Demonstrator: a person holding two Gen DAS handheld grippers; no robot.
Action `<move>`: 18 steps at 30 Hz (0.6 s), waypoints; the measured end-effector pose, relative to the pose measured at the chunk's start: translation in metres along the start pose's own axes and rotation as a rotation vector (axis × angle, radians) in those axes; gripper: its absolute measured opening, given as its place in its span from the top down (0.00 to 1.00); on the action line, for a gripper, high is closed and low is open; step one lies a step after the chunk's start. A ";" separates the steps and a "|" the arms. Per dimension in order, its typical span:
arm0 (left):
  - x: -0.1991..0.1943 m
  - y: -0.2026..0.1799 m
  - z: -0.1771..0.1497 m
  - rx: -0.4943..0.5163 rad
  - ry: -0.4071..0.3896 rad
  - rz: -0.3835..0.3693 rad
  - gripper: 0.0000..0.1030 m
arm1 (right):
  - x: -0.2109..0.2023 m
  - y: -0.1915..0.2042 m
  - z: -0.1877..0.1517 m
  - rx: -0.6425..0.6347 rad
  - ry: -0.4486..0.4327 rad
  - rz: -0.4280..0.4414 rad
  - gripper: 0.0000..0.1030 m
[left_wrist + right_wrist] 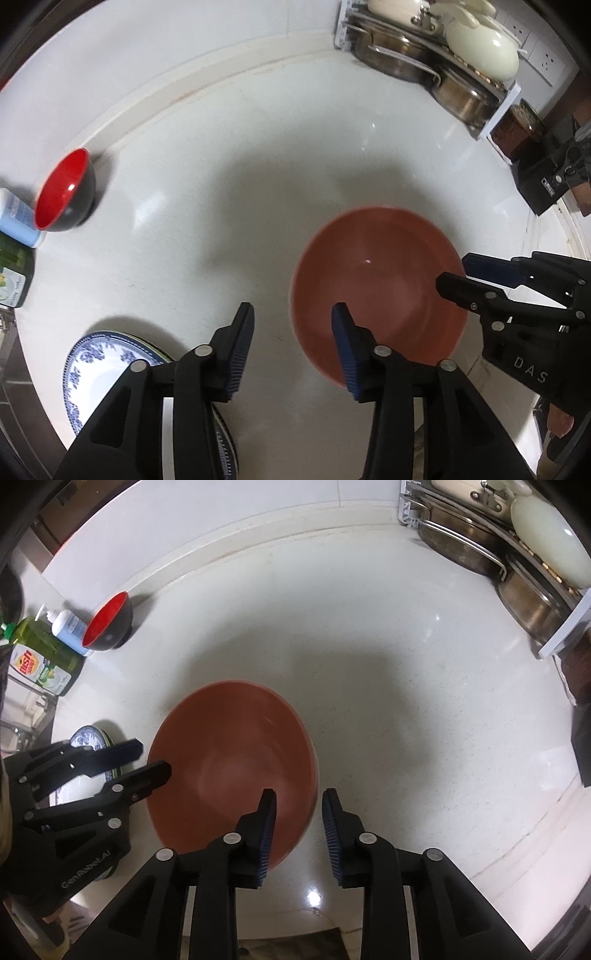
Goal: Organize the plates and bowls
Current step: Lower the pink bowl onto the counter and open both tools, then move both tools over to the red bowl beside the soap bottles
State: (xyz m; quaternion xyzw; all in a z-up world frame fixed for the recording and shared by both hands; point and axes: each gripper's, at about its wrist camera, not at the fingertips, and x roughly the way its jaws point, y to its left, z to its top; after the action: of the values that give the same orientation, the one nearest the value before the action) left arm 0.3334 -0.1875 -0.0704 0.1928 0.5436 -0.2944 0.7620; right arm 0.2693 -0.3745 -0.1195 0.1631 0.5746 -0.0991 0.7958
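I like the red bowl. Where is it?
The red bowl sits far left in both views, by the back wall edge, touching the white pump bottle.

Black left gripper [291,332]; black right gripper [298,818]; ribbed blue pads, silver rivets.

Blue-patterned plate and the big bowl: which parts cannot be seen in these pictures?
- Blue-patterned plate: left wrist view, near part hidden by left hand-held gripper; right wrist view, mostly covered too.
- Terracotta bowl: right wrist view, near rim behind right hand-held gripper.
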 end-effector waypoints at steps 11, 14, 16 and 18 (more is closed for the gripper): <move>-0.036 0.037 0.003 -0.075 -0.128 0.054 0.41 | -0.031 0.019 0.016 -0.046 -0.113 -0.020 0.56; -0.042 0.054 0.003 -0.105 -0.150 0.069 0.40 | -0.034 0.031 0.022 -0.066 -0.132 -0.014 0.53; -0.047 0.069 0.002 -0.129 -0.163 0.075 0.37 | -0.035 0.039 0.027 -0.072 -0.146 -0.008 0.53; -0.052 0.080 0.002 -0.153 -0.179 0.091 0.33 | -0.036 0.047 0.033 -0.081 -0.155 0.006 0.52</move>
State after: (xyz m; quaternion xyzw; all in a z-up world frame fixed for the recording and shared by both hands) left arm 0.3753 -0.1157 -0.0232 0.1317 0.4850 -0.2334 0.8324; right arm 0.3034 -0.3442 -0.0692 0.1243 0.5145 -0.0857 0.8441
